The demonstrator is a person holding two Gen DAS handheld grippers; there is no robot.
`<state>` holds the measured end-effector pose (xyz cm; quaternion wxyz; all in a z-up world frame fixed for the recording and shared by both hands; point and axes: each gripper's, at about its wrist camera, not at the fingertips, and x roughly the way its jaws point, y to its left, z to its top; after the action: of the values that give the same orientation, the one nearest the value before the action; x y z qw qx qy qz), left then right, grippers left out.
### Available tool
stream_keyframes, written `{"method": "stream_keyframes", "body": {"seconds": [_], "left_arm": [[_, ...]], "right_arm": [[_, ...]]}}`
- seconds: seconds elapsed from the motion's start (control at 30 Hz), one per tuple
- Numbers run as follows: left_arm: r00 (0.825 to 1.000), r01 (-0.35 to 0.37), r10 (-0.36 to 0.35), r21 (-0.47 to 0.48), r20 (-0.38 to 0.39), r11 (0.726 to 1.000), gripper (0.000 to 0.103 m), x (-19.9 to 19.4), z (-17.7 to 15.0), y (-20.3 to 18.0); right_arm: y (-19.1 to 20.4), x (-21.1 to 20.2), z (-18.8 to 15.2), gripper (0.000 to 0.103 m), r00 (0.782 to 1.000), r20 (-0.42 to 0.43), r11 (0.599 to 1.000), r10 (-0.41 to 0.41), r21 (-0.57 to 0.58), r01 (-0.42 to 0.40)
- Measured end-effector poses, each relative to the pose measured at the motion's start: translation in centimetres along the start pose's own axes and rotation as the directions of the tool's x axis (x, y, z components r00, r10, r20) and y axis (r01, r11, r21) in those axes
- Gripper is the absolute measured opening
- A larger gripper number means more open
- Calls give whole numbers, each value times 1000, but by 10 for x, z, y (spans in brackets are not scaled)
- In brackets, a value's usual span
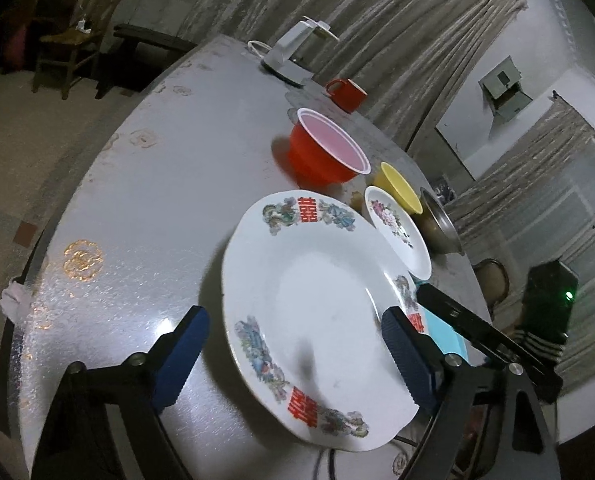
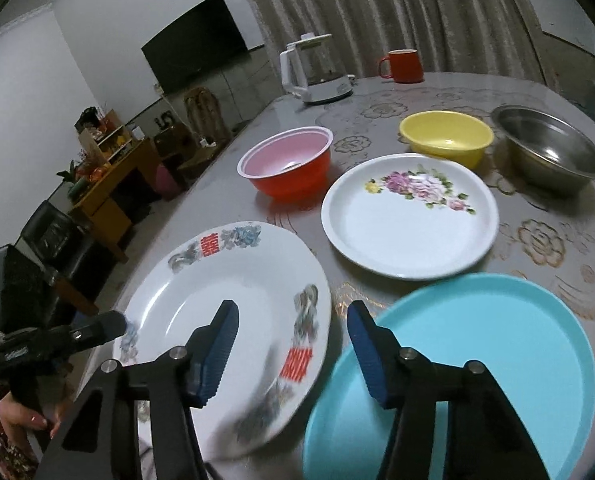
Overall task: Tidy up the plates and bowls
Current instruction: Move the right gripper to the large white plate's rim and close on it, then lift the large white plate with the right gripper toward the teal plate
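Note:
A large white plate (image 1: 317, 312) with red characters and dragon patterns lies near the table's front edge. My left gripper (image 1: 295, 314) is open: one blue pad hangs over the bare table left of the plate, the other over its right part. In the right wrist view the same plate (image 2: 225, 300) looks blurred. My right gripper (image 2: 292, 308) is open astride the plate's right rim, with one pad over the white plate and the other over a teal plate (image 2: 477, 360). Neither pad visibly presses on anything. A flowered white plate (image 2: 409, 216) lies behind.
Farther back stand a red bowl (image 2: 287, 168) with a pink inside, a yellow bowl (image 2: 445, 136) and a steel bowl (image 2: 549, 152). A white kettle (image 2: 317, 72) and a red mug (image 2: 403, 66) are at the far edge. A hand (image 2: 21, 416) holds the left gripper's handle.

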<state>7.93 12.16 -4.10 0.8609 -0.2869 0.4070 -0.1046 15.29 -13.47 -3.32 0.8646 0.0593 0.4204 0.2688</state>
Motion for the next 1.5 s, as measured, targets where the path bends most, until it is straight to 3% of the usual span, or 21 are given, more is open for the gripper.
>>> {"method": "stream_keyframes", "body": {"seconds": [0.33,0.53,0.7,0.8,0.93,1.17,1.3,1.5], "left_arm": [[1000,-3,3,51,-14,999,89,13,-5,-5],[999,-18,21,89,-33,996,89,22,-5,-8],[999,-25,28,129,-21,991,87,26,-6,-11],[996,-83,86,221,-2,972,76,30,-12,-21],[990,-142,139,296,32,945,76,33,-19,-26],[983,-183,178,330,47,926,75,33,-20,-28],[977,-211,196,386,79,898,75,28,-25,-39],[981,-192,182,381,63,904,75,27,-32,-40]], "right_arm": [[-2,35,3,53,995,-79,998,55,30,-52],[-5,48,-1,45,989,-95,992,113,59,-108],[0,47,-1,45,992,-98,997,77,26,-74],[7,46,-4,43,996,-83,998,29,-51,-34],[21,47,-8,43,995,-78,988,-59,-150,47],[21,45,-11,43,995,-76,985,-64,-167,50],[23,44,-13,43,995,-75,985,-63,-165,50],[33,33,-22,42,997,-52,979,-54,-199,43]]}}
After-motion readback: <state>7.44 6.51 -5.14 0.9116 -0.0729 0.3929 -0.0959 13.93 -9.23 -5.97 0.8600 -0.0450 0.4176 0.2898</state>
